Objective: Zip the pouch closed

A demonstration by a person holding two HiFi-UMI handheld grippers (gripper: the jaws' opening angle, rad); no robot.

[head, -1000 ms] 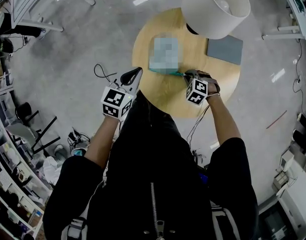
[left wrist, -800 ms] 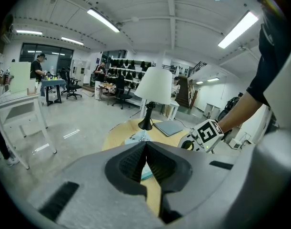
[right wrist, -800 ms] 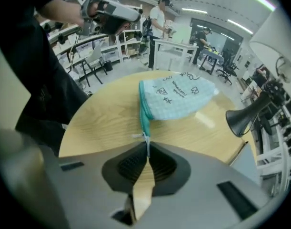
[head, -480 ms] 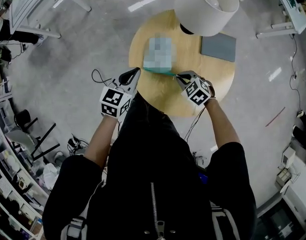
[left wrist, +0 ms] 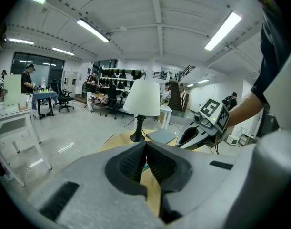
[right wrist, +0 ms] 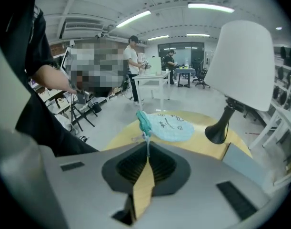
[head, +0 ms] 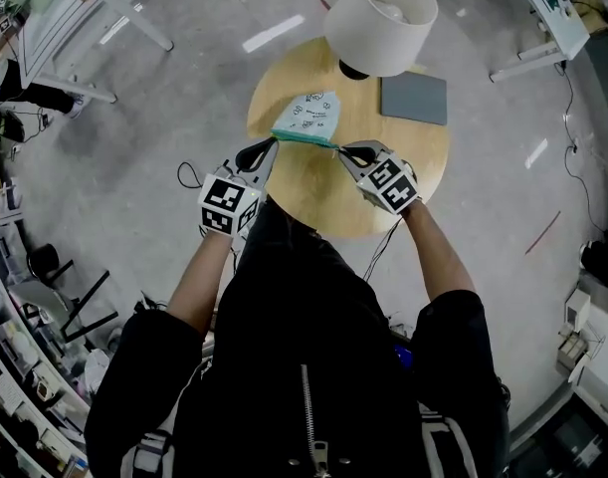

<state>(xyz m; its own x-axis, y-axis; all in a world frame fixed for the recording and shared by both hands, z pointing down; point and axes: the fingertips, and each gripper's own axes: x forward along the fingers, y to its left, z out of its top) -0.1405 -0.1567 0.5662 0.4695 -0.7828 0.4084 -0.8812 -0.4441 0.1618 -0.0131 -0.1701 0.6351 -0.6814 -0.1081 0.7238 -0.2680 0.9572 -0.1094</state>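
We begin with the round wooden table, which carries everything. At its far side stands a lamp with a wide white shade and a dark foot. Just to the right of it a flat grey pad lies on the wood.

In front of the lamp is the pouch, pale blue with dark scribbled print and a teal zipper edge turned toward us. In the right gripper view the far part of the pouch lies on the table, while the teal edge is lifted.

The left tongs meet the left end of that teal edge. Their own view shows them pressed fully together, with a sliver of teal right at the tips, so we read them as clamped on the pouch's corner.

The right tongs sit at the other end of the edge. They are all but together, pinched on the thin zipper pull, which runs straight from the teal edge down into them.
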